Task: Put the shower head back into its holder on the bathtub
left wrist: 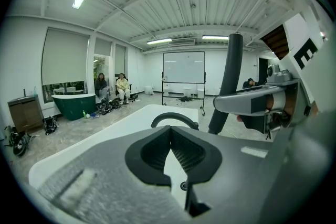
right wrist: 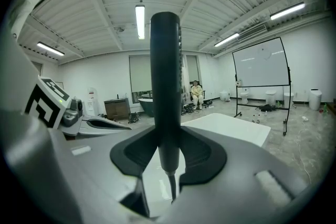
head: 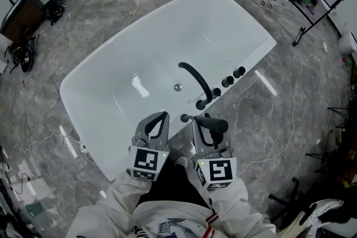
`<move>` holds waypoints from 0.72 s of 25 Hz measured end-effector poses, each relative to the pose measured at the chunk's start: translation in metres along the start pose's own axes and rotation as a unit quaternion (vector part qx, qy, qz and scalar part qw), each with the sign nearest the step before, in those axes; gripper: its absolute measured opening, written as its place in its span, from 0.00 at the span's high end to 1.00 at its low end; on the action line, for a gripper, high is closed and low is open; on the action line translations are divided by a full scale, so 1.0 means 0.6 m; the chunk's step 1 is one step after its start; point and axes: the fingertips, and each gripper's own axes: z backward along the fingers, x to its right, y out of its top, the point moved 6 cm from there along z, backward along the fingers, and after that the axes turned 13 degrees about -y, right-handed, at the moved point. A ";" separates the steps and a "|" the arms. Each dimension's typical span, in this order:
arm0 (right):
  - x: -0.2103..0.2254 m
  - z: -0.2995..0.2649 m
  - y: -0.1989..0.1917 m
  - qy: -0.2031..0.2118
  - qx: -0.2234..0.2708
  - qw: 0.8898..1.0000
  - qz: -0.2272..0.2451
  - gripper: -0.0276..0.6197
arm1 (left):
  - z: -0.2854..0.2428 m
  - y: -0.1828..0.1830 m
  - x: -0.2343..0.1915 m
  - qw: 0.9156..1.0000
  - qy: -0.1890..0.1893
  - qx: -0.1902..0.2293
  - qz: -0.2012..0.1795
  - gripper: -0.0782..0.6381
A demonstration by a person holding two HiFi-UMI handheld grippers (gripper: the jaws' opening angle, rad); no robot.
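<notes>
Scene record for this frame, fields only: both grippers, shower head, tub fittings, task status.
left gripper: fingers together, nothing between them
right gripper: fingers closed on the shower head, black handle upright
bathtub: white, freestanding
spout: black, curved, on the near rim
knobs: three, black, in a row right of the spout
holder: probably the small black socket on the rim, close to the right gripper
task status: shower head in hand, not yet seated
</notes>
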 end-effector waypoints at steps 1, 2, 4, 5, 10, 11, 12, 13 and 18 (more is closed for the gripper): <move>0.000 -0.001 -0.003 0.000 -0.001 1.000 0.000 0.74 | -0.002 -0.003 0.000 1.000 0.001 -0.001 0.000 0.89; 0.000 -0.002 -0.006 -0.001 -0.002 1.000 -0.001 0.74 | -0.003 -0.004 0.000 1.000 0.001 0.000 0.000 0.89; 0.001 -0.001 -0.011 -0.002 -0.004 1.000 -0.002 0.74 | -0.004 -0.006 0.002 1.000 0.002 0.001 0.001 0.89; 0.001 0.000 -0.013 -0.002 -0.005 1.000 -0.002 0.74 | -0.005 -0.007 0.004 1.000 0.002 0.002 0.001 0.89; 0.002 -0.002 -0.027 -0.004 -0.005 1.000 -0.001 0.74 | -0.013 -0.020 0.009 1.000 -0.004 0.003 0.000 0.89; 0.003 -0.003 -0.031 -0.005 -0.004 1.000 -0.001 0.74 | -0.015 -0.024 0.009 1.000 -0.005 0.003 0.000 0.89; 0.003 -0.005 -0.036 -0.005 -0.005 1.000 -0.001 0.74 | -0.016 -0.028 0.010 1.000 -0.005 0.003 -0.001 0.89; 0.004 -0.006 -0.043 -0.006 -0.007 1.000 -0.002 0.74 | -0.017 -0.032 0.010 1.000 -0.005 0.003 -0.003 0.89; 0.011 -0.015 -0.067 -0.008 -0.019 1.000 -0.003 0.74 | -0.028 -0.052 0.014 1.000 -0.002 -0.001 -0.005 0.89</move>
